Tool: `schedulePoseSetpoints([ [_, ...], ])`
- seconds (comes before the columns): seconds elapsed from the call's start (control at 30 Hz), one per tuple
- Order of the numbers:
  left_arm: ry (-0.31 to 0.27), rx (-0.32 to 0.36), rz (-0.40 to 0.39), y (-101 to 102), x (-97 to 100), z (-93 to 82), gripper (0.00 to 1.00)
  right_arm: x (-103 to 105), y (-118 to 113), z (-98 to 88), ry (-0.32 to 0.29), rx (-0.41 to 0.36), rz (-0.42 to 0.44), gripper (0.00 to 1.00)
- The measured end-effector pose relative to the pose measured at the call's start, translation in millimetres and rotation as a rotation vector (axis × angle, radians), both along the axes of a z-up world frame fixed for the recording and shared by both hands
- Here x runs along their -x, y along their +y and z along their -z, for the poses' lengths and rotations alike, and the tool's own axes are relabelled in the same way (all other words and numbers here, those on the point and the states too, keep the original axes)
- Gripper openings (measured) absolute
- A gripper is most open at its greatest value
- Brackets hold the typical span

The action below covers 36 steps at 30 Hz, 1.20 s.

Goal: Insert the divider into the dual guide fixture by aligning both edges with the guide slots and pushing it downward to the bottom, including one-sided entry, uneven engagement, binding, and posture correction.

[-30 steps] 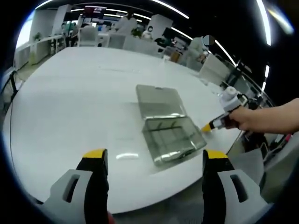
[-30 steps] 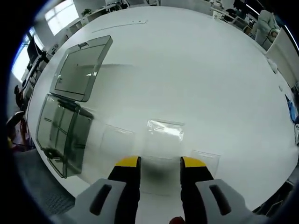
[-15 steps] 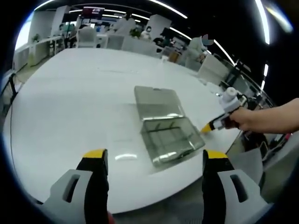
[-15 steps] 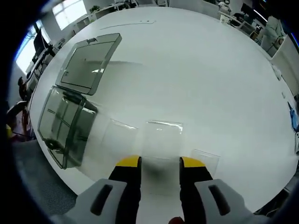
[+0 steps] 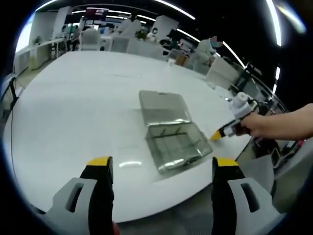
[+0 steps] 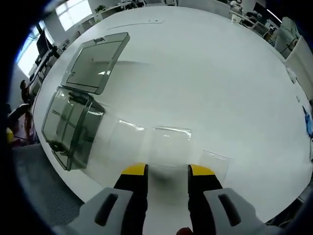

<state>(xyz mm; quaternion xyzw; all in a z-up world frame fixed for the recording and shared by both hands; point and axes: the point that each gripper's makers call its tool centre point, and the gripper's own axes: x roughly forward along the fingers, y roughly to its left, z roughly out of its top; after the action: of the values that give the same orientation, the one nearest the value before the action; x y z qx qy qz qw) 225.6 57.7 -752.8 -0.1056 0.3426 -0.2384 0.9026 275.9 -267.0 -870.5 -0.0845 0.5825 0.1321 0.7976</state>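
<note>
Right now my left hand-held gripper hangs above the near edge of the white surface, its yellow-tipped jaws spread wide at the bottom of the left gripper view with nothing between them. Just above centre in that view sits the dual guide fixture, a smoky clear box with its hinged lid laid open flat behind it. At the right edge a hand brings the right hand-held gripper in close beside the box's right side.

Seen from the right gripper view, that hand-held gripper has its jaws only a narrow gap apart at the bottom centre, poised over clear plastic sheets lying flat on the surface. One divider lies just above the jaw tips, another to the right, a third to the left. I cannot tell whether the jaws touch any sheet. The fixture stands at the left of that frame, apart from the sheets, its lid toward the upper left.
</note>
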Motion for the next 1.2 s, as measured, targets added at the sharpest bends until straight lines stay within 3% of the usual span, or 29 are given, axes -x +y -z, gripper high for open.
schedulePoseSetpoints([
  [0.57,0.008,0.046,0.034,-20.3,-2.5,-1.0,0.76,11.2,8.0,-24.1,-0.032,-0.028,-0.053,0.27],
  [1.2,0.016,0.213,0.194,-96.9,-4.9,-13.3,0.59,27.7,46.2,-66.2,-0.123,-0.086,-0.157,0.27],
])
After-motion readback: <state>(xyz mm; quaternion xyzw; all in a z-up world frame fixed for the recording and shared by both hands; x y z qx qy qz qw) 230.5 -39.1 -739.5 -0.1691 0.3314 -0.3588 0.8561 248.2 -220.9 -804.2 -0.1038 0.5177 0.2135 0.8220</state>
